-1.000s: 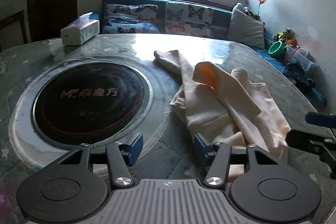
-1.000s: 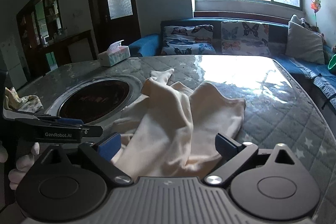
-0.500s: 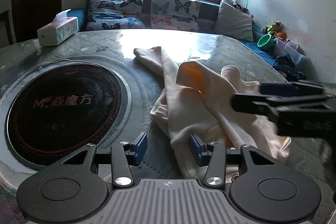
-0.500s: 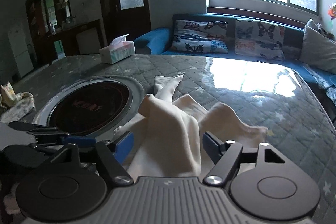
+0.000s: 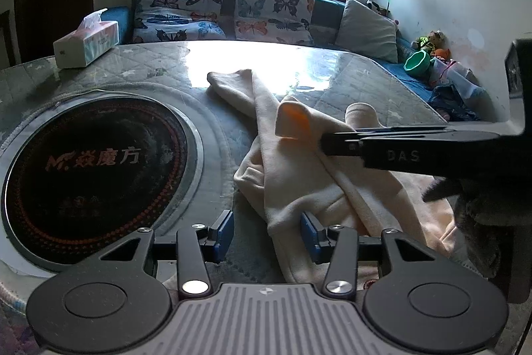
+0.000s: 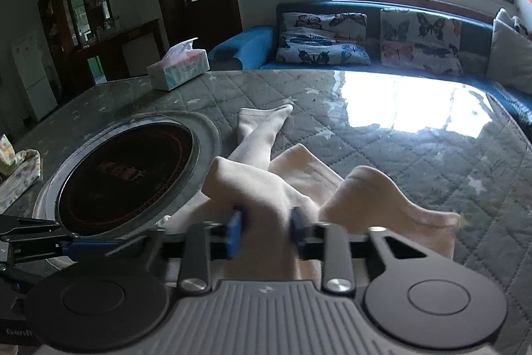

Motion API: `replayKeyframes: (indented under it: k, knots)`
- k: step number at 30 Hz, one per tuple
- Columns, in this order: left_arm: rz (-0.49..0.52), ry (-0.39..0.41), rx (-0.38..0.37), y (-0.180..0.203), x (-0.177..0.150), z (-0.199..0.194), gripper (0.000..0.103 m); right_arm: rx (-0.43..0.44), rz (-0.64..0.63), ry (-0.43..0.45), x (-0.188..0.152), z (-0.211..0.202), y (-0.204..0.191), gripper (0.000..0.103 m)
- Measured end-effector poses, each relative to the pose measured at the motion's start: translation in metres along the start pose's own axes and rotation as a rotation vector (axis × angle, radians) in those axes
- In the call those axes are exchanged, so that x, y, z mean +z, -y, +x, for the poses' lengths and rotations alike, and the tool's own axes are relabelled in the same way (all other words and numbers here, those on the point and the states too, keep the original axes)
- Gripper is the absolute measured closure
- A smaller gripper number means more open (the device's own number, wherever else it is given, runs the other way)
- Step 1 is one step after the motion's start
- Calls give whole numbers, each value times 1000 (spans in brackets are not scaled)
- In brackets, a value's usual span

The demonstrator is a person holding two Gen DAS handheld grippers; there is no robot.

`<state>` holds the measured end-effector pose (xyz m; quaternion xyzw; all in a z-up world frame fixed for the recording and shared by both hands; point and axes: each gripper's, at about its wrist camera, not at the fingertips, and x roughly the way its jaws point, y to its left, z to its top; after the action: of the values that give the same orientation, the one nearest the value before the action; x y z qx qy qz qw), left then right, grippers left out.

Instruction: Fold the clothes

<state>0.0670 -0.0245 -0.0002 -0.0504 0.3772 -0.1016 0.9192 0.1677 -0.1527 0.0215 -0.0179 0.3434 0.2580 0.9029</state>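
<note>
A cream garment (image 5: 299, 182) lies crumpled on the quilted table (image 5: 153, 65), one sleeve stretched toward the far side. My left gripper (image 5: 266, 237) stands open at the garment's near edge, with cloth lying by its right pad (image 5: 309, 237) and the left pad clear of it. In the right wrist view my right gripper (image 6: 266, 232) is closing, its blue pads pressing on a raised fold of the garment (image 6: 259, 188). Seen from the left wrist, the right gripper (image 5: 327, 142) reaches in from the right onto the garment's middle ridge. The left gripper (image 6: 99, 247) shows low at the left.
A round black cooktop (image 5: 93, 168) is set into the table left of the garment. A tissue box (image 5: 86, 44) stands at the far left edge. A patterned cloth (image 6: 16, 168) lies at the left. A sofa with butterfly cushions (image 5: 226, 12) runs behind the table.
My right gripper has moved forward over the garment and its jaws have gone from wide to pinching a fold. My left gripper has crept closer to the garment's edge.
</note>
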Motion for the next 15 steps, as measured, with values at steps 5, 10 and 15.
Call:
replayKeyframes:
  k: [5, 10, 15]
  knots:
    - [-1, -1, -7, -1, 2, 1, 55, -29, 22, 60, -6, -24, 7, 96]
    - [-1, 10, -15, 0, 9, 0, 55, -77, 45, 134, -16, -64, 20, 97]
    - [9, 17, -11, 2, 22, 6, 55, -156, 92, 195, -34, -115, 41, 97]
